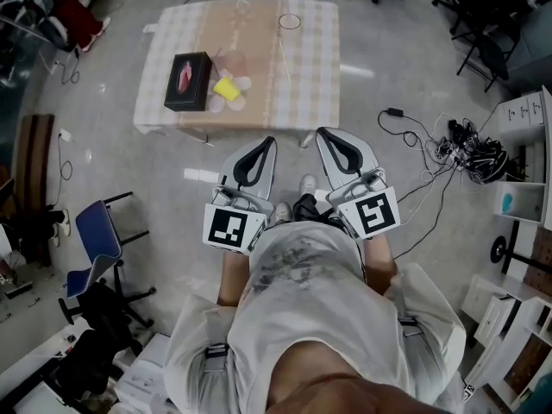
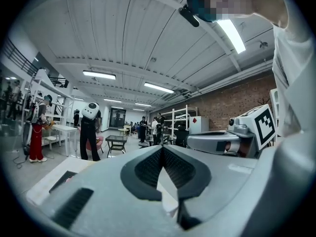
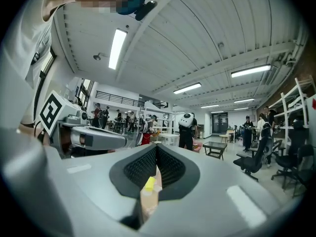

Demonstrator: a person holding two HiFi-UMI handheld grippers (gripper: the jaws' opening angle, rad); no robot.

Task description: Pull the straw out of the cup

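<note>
A checked table (image 1: 319,59) stands ahead of me on the grey floor. On it are a yellow cup (image 1: 227,88), a clear round cup rim (image 1: 290,21) near the far edge, and a thin pale straw (image 1: 283,59) lying flat. My left gripper (image 1: 269,141) and right gripper (image 1: 320,131) are held side by side close to my body, short of the table's near edge. Both are shut, with nothing between the jaws. In the right gripper view the yellow cup (image 3: 149,183) shows through the gap below the closed tips.
A black tissue box (image 1: 189,81) sits on the table's left side. A blue chair (image 1: 95,231) stands at the left, and cables (image 1: 470,153) and white shelving (image 1: 526,115) lie at the right. Several people stand far off in the room in both gripper views.
</note>
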